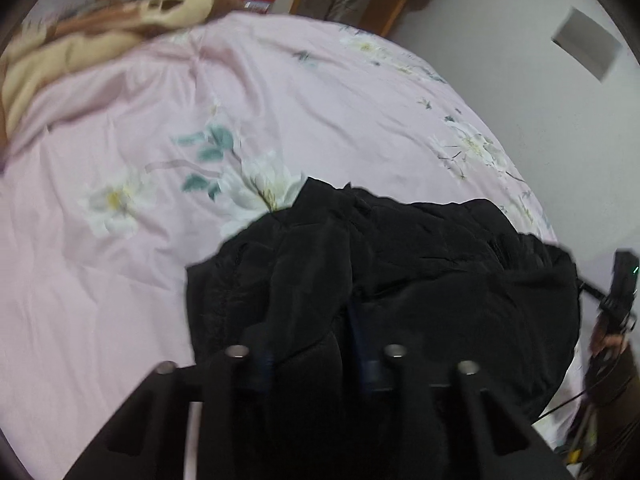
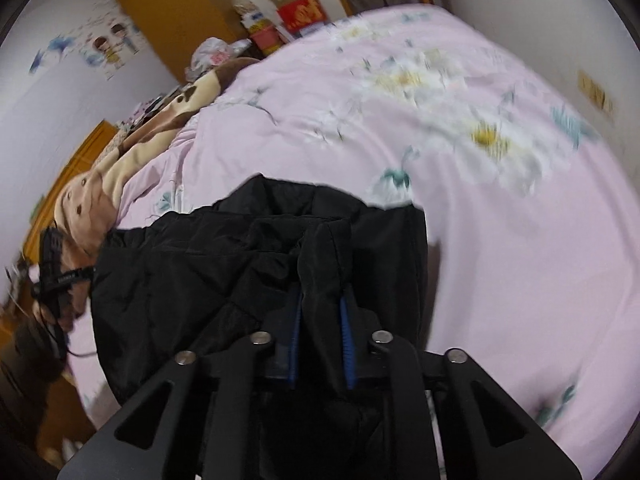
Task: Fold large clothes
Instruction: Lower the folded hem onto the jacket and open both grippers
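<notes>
A large black padded jacket (image 1: 420, 256) hangs between my two grippers above the pink floral bed. My left gripper (image 1: 316, 320) is shut on a bunched edge of the jacket; dark fabric fills the gap between its blue-padded fingers (image 1: 370, 364). In the right wrist view the same jacket (image 2: 192, 264) spreads to the left, and my right gripper (image 2: 322, 300) is shut on a fold of it, blue pads (image 2: 347, 344) pressing either side. The other gripper shows small at each view's edge, at far right (image 1: 622, 280) and far left (image 2: 54, 264).
The pink floral bedspread (image 1: 160, 240) covers the bed under the jacket. A tan and brown blanket (image 1: 72, 52) lies bunched at the far end, also in the right wrist view (image 2: 132, 148). Boxes (image 2: 300, 12) and wooden furniture stand beyond. A white wall (image 1: 540, 100) runs along the right.
</notes>
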The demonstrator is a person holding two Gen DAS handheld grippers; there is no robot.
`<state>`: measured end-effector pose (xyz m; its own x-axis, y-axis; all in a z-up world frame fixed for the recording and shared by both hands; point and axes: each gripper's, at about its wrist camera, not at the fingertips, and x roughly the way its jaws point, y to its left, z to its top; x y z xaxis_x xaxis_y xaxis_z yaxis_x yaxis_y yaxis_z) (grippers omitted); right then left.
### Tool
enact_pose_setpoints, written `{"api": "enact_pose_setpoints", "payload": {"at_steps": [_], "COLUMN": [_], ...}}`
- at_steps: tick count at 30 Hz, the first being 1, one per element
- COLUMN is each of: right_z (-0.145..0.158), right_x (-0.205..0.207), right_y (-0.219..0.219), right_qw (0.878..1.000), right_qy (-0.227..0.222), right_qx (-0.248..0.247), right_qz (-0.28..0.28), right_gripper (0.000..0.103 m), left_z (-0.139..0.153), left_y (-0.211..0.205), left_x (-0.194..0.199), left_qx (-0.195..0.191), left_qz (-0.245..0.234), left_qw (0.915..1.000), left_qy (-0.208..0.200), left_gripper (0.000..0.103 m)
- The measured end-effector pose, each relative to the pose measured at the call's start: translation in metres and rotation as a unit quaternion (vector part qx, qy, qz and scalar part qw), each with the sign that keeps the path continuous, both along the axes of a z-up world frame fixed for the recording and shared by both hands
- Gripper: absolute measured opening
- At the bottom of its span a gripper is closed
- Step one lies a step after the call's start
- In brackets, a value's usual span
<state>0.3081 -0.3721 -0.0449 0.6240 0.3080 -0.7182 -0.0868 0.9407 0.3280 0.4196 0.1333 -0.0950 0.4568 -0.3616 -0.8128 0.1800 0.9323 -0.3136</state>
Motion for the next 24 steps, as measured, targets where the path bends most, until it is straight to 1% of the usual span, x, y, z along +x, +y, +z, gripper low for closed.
{"api": "enact_pose_setpoints", "payload": {"at_steps": [1, 2, 3, 5, 6, 8, 9, 11, 12, 13, 14, 15, 16, 18, 19, 21, 22, 24], "right_z": [0.010, 0.018, 0.026, 0.047, 0.058, 0.070, 0.075, 0.075, 0.071, 0.065, 0.054, 0.044, 0.032, 0.006, -0.004, -0.027, -0.038, -0.050], "right_x": [-0.004, -0.005, -0.006, -0.008, -0.007, 0.000, 0.009, 0.029, 0.039, 0.051, 0.066, 0.076, 0.087, 0.102, 0.103, 0.109, 0.112, 0.113], "right_y": [0.001, 0.000, -0.001, 0.003, 0.009, 0.017, 0.020, 0.024, 0.026, 0.030, 0.035, 0.038, 0.041, 0.043, 0.039, 0.037, 0.038, 0.038], "right_qw": [1.000, 0.999, 0.999, 0.996, 0.994, 0.991, 0.990, 0.991, 0.991, 0.992, 0.993, 0.994, 0.994, 0.993, 0.993, 0.990, 0.988, 0.985], "right_qy": [-0.022, -0.036, -0.049, -0.084, -0.103, -0.131, -0.137, -0.133, -0.128, -0.118, -0.097, -0.081, -0.058, -0.020, -0.003, 0.039, 0.059, 0.083], "right_qx": [-0.006, -0.008, -0.007, -0.007, -0.018, -0.034, -0.034, -0.034, -0.037, -0.050, -0.066, -0.073, -0.092, -0.112, -0.117, -0.131, -0.142, -0.147], "right_qz": [0.001, -0.003, -0.007, -0.008, -0.005, -0.004, -0.005, -0.009, -0.012, -0.014, -0.018, -0.021, -0.024, -0.029, -0.031, -0.033, -0.030, -0.029], "right_gripper": [0.012, 0.012, 0.012, 0.011, 0.011, 0.011, 0.011, 0.011, 0.011, 0.011, 0.011, 0.011, 0.011, 0.011, 0.012, 0.012, 0.012, 0.013], "left_z": [0.006, 0.012, 0.020, 0.038, 0.045, 0.058, 0.058, 0.050, 0.042, 0.031, 0.019, 0.008, -0.005, -0.021, -0.030, -0.040, -0.047, -0.057], "left_y": [0.003, 0.007, 0.013, 0.029, 0.035, 0.048, 0.053, 0.059, 0.060, 0.060, 0.059, 0.056, 0.051, 0.042, 0.039, 0.037, 0.036, 0.036], "left_x": [-0.003, -0.006, -0.010, -0.019, -0.022, -0.024, -0.021, -0.005, 0.005, 0.015, 0.025, 0.031, 0.039, 0.043, 0.045, 0.049, 0.052, 0.056], "left_qx": [0.001, -0.002, -0.014, -0.056, -0.066, -0.077, -0.078, -0.080, -0.080, -0.079, -0.078, -0.072, -0.051, -0.021, -0.016, -0.012, -0.014, -0.016], "left_qz": [0.003, 0.009, 0.016, 0.027, 0.034, 0.048, 0.053, 0.069, 0.078, 0.090, 0.101, 0.106, 0.107, 0.105, 0.104, 0.101, 0.102, 0.107], "left_qw": [1.0000, 0.9998, 0.9993, 0.9963, 0.9947, 0.9915, 0.9908, 0.9911, 0.9913, 0.9915, 0.9914, 0.9916, 0.9930, 0.9942, 0.9945, 0.9947, 0.9945, 0.9935], "left_qy": [-0.009, -0.019, -0.032, -0.059, -0.071, -0.093, -0.096, -0.081, -0.070, -0.050, -0.030, -0.018, -0.006, 0.003, 0.004, 0.007, 0.019, 0.036], "left_gripper": [0.022, 0.022, 0.021, 0.021, 0.021, 0.022, 0.022, 0.022, 0.022, 0.022, 0.022, 0.022, 0.025, 0.029, 0.031, 0.035, 0.036, 0.037]}}
